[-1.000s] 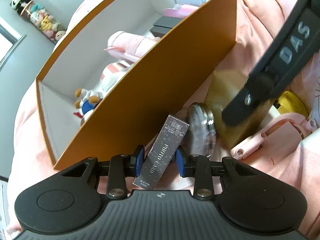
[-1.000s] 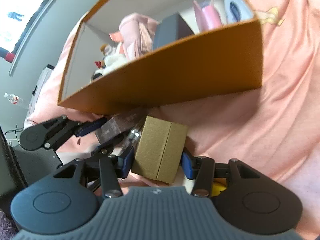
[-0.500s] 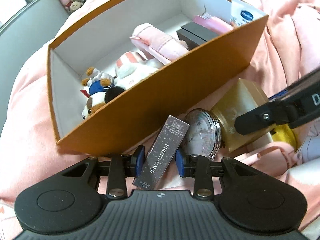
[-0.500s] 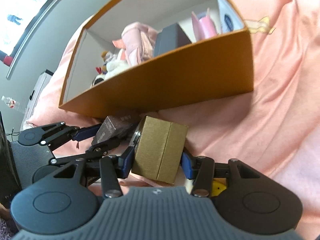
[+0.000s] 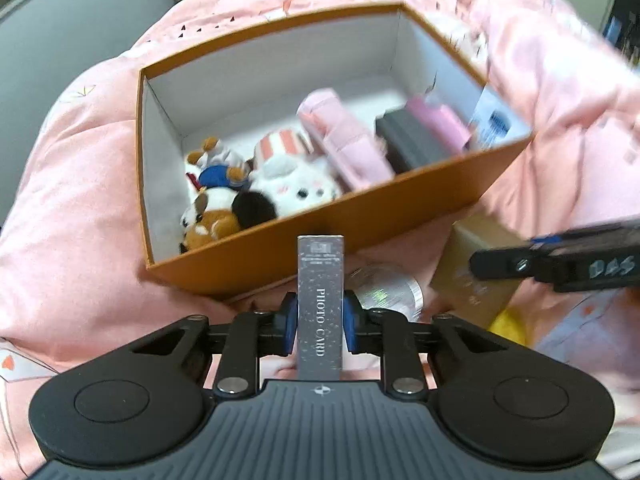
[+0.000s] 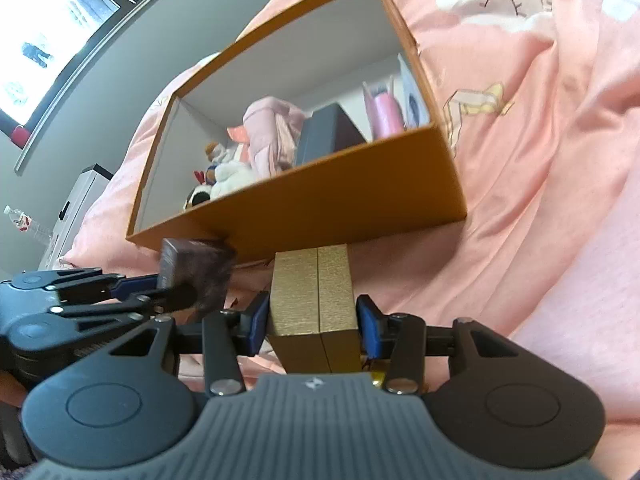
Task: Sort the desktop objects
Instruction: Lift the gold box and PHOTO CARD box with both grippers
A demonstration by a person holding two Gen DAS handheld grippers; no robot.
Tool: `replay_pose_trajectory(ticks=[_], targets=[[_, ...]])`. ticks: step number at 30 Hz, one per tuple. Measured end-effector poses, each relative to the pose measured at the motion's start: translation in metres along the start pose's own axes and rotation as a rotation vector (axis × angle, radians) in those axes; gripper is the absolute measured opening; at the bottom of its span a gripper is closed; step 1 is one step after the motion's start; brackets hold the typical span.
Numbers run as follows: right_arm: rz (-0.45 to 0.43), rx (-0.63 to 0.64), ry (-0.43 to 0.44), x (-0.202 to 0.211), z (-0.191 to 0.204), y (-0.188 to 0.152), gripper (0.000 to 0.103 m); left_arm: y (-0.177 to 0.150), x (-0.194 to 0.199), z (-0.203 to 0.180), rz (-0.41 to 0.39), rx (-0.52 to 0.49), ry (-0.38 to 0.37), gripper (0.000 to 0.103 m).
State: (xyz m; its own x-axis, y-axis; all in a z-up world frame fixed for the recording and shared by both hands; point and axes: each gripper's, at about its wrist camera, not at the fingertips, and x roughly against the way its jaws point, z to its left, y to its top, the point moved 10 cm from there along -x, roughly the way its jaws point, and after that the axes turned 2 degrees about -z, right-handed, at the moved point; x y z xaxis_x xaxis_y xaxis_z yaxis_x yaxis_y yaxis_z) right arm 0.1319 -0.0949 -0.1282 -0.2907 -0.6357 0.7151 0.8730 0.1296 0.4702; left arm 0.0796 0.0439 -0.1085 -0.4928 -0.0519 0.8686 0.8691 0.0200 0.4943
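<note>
My left gripper (image 5: 319, 322) is shut on a slim grey "PHOTO CARD" box (image 5: 320, 300), held upright just before the near wall of the orange storage box (image 5: 360, 232). My right gripper (image 6: 312, 322) is shut on a gold box (image 6: 312, 300), lifted in front of the orange box (image 6: 320, 204). The gold box (image 5: 472, 276) and right gripper show at the right of the left wrist view. The photo card box (image 6: 196, 276) and left gripper (image 6: 160, 290) show at the left of the right wrist view.
The orange box holds plush toys (image 5: 248, 192), a pink roll (image 5: 344, 140), a dark case (image 5: 416, 144) and pink packets (image 5: 440, 120). A round metal tin (image 5: 384, 288) and a yellow item (image 5: 508, 326) lie on the pink bedding (image 5: 72, 200). A grey wall stands behind.
Both grippers have risen with their boxes, so the orange box's inside shows more from above. The photo card box now stands straight between the left fingers. The gold box has straightened too.
</note>
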Motion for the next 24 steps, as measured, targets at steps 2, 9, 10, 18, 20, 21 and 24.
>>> replay_pose_trajectory(ticks=[2,9,10,18,20,21,24], targets=[[-0.009,0.002,0.005,0.004,-0.001,0.004,0.048,0.006,0.006,-0.003,-0.016,0.017,-0.029,0.026],[-0.02,0.013,-0.011,0.015,-0.008,0.015,0.048,0.008,0.011,-0.001,-0.019,0.019,-0.037,0.026],[-0.023,0.013,-0.009,0.017,-0.008,0.017,0.048,0.009,0.014,0.0,-0.024,0.034,-0.057,0.026],[-0.048,0.075,0.044,0.046,0.007,0.039,0.048,0.031,0.042,-0.01,-0.093,0.09,-0.206,0.026],[-0.056,0.097,0.066,0.054,0.014,0.047,0.048,0.039,0.049,-0.011,-0.128,0.089,-0.209,0.026],[-0.064,0.106,0.082,0.059,0.019,0.053,0.048,0.044,0.053,-0.011,-0.144,0.09,-0.211,0.026],[-0.099,0.138,0.108,0.071,0.03,0.072,0.048,0.061,0.058,-0.009,-0.19,0.094,-0.219,0.026]])
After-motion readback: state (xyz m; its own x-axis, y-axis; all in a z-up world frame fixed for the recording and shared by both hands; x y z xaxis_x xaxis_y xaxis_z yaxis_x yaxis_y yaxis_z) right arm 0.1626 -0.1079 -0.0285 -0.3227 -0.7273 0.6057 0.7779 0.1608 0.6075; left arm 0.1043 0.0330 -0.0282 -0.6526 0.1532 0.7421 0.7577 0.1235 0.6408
